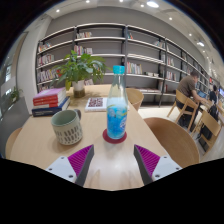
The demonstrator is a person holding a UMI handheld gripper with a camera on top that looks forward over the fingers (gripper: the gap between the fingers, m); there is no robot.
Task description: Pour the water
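A clear water bottle [117, 108] with a blue cap and blue label stands upright on a red coaster [114, 137] on the round wooden table [60, 155]. A grey-green mug [68, 127] stands to its left. My gripper [114, 160] is open and empty, its purple pads [80, 158] spread wide. The bottle stands just ahead of the fingers, in line with the gap between them, not touched.
A potted plant [79, 70], a stack of books [48, 100] and an open book [96, 103] sit at the table's far side. Wooden chairs [176, 140] stand to the right. Bookshelves [110, 50] line the back wall. A person [187, 88] sits at the far right.
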